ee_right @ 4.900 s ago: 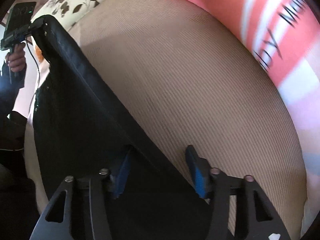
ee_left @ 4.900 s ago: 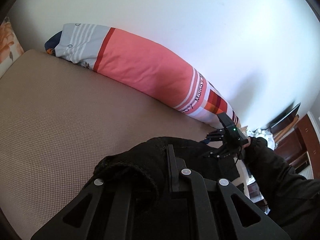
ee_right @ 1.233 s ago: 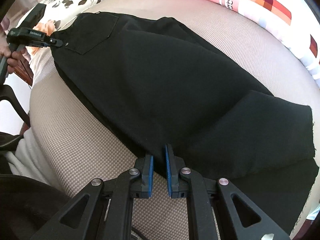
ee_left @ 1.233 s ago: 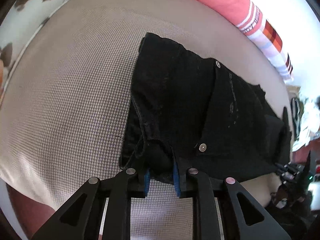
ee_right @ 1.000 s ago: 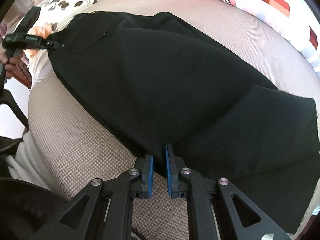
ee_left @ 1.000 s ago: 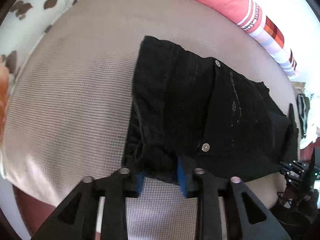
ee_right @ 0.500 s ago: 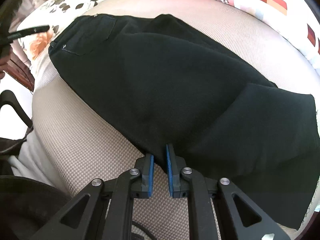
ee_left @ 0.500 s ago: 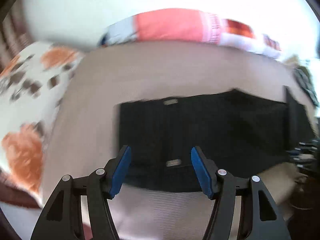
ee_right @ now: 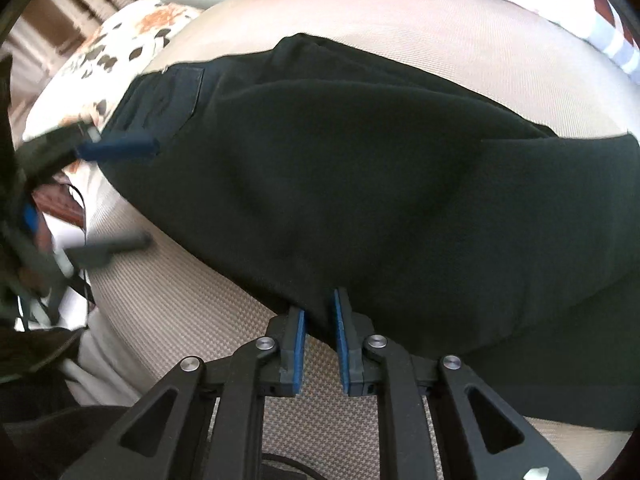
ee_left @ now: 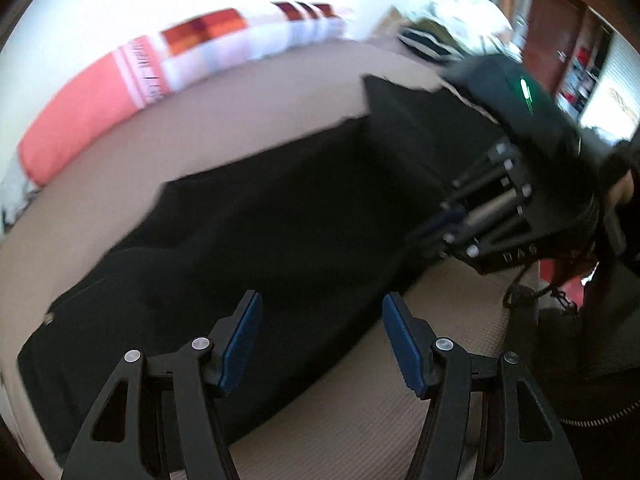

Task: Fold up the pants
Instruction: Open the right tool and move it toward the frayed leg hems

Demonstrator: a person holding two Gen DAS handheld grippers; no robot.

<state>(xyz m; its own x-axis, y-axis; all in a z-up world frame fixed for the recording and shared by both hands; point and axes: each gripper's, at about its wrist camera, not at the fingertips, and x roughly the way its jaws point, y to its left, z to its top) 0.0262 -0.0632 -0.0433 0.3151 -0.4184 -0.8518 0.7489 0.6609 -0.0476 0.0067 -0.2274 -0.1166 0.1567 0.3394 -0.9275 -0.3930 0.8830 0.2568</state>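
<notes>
Black pants [ee_left: 280, 220] lie spread lengthwise on the beige mattress [ee_left: 400, 420], waist end to the left. My left gripper [ee_left: 320, 300] hovers open over their near edge with nothing between its blue pads [ee_left: 240, 340]. From the right wrist camera the same pants [ee_right: 360, 180] fill the middle, back pocket at upper left. My right gripper [ee_right: 319, 304] is shut on their near folded edge, pads slightly apart with cloth between the tips. It also shows at the right in the left wrist view, right gripper [ee_left: 452, 224]. The left gripper [ee_right: 152, 192] appears blurred at the waist end.
A pink striped bolster [ee_left: 100, 100] lies along the white wall behind the pants. A floral pillow [ee_right: 132, 28] sits past the waist end. Piled clothes [ee_left: 440, 40] and a wooden door [ee_left: 548, 28] stand beyond the bed's far end. A dark sleeve [ee_left: 616, 280] is at the right edge.
My left gripper has let go of the waistband, opened wide, rolled and swung along the pants toward the right gripper. The right gripper has kept its hold and hardly moved.
</notes>
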